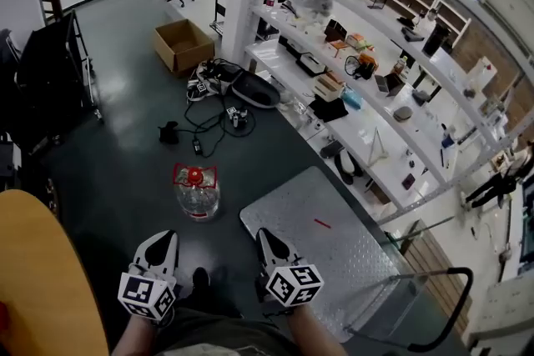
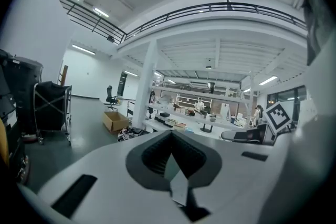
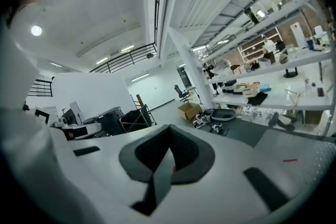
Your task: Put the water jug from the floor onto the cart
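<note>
The water jug (image 1: 196, 193), clear with a red cap and a red handle frame, stands upright on the dark floor. Just right of it lies the cart (image 1: 334, 250), a low grey tread-plate platform with a black push handle (image 1: 446, 308) at its near right end. My left gripper (image 1: 167, 235) hovers short of the jug, jaws together and empty. My right gripper (image 1: 264, 233) hangs over the cart's near left corner, also shut with nothing in it. The left gripper view shows its jaws (image 2: 171, 134) meeting; the right gripper view shows the same (image 3: 169, 128). Neither gripper view shows the jug.
A cardboard box (image 1: 182, 46) and a tangle of cables (image 1: 219, 100) lie on the floor beyond the jug. Long white shelves (image 1: 359, 75) run along the right. A round wooden tabletop (image 1: 42, 279) is at the near left, a black rack (image 1: 54, 67) behind it.
</note>
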The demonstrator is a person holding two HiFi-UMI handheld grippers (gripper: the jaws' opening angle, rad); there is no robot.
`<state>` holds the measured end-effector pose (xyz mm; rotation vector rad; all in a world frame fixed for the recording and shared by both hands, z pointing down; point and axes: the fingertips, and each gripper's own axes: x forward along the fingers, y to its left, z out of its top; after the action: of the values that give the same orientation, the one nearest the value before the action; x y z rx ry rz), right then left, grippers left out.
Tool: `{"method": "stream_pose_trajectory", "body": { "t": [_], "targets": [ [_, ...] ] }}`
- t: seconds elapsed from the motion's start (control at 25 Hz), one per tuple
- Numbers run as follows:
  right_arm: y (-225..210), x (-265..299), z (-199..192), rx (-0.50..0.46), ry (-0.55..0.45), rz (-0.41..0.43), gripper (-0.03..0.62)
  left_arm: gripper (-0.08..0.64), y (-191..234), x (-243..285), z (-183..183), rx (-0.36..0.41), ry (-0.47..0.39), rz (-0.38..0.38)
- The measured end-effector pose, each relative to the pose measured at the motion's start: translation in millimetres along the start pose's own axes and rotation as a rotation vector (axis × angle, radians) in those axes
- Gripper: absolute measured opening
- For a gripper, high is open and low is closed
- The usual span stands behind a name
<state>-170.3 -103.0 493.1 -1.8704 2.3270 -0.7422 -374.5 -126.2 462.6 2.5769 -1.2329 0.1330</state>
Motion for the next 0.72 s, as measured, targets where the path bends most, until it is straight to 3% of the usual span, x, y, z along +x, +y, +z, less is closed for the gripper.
{"method": "stream_pose_trajectory", "body": {
  "t": [0.32, 0.72],
  "targets": [
    [14.3, 105.7, 30.8, -0.026, -0.011, -0.006, -0.009, 0.005, 83.3, 55.9, 14.5, -0.03, 0.014, 0.001],
    [11.0, 179.7, 21.6, 0.004, 0.004, -0.067, -0.009, 0.005, 154.9, 116.5, 2.4, -0.027, 0.093, -0.019]
  ]
}}
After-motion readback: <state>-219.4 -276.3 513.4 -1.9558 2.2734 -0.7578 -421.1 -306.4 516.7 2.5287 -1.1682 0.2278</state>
